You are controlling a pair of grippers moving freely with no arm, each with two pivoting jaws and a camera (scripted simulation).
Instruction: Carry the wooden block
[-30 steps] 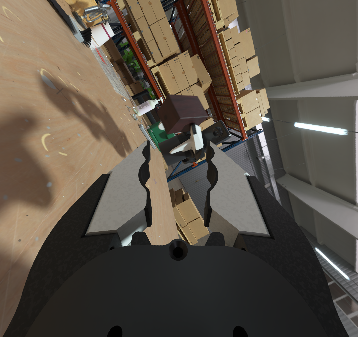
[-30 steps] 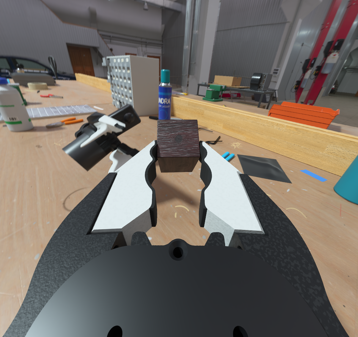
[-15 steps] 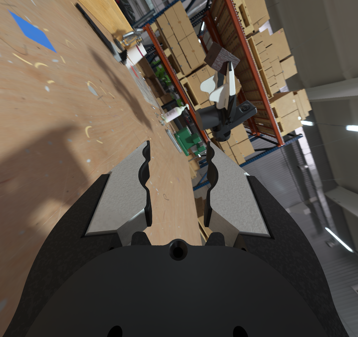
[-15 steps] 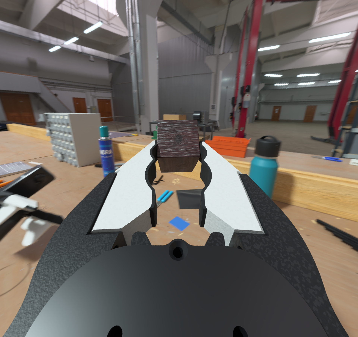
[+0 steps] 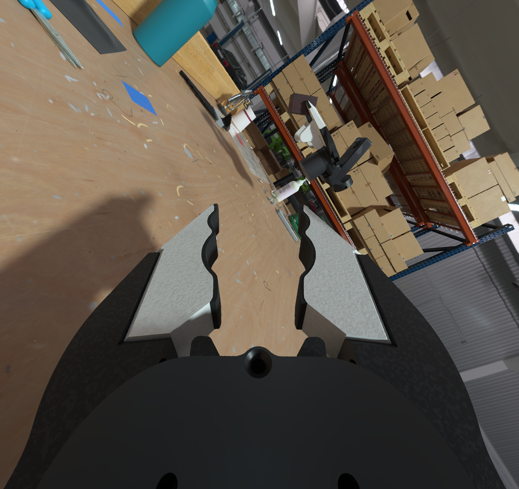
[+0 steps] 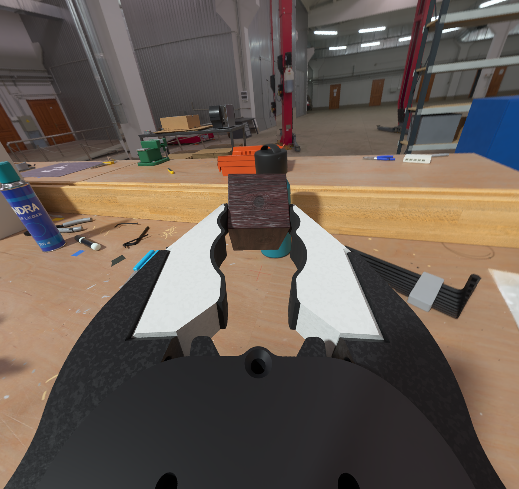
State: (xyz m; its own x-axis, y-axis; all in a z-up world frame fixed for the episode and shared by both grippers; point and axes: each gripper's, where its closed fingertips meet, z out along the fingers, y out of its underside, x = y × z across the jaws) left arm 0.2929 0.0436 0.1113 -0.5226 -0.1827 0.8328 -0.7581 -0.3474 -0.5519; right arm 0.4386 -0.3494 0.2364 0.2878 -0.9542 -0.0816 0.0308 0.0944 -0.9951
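The dark wooden block [image 6: 258,208] sits clamped between the tips of my right gripper [image 6: 257,214], lifted above the wooden table [image 6: 84,293]. In the left wrist view the same block [image 5: 302,104] shows far off, held by the right gripper [image 5: 310,116] in the air above the table. My left gripper [image 5: 257,213] is open and empty, rolled sideways close over the table [image 5: 84,166].
A teal bottle with a black cap [image 6: 271,158] stands just behind the block, also in the left wrist view [image 5: 174,23]. A blue spray can [image 6: 31,214], pens and hex keys [image 6: 134,239] lie left. A black ribbed strip [image 6: 415,287] lies right. A raised wooden beam [image 6: 393,211] runs across behind.
My right gripper has turned right with the block: the left gripper has left its view and the teal bottle now stands straight ahead. The left gripper has swung and now sees the bottle and dark sheet.
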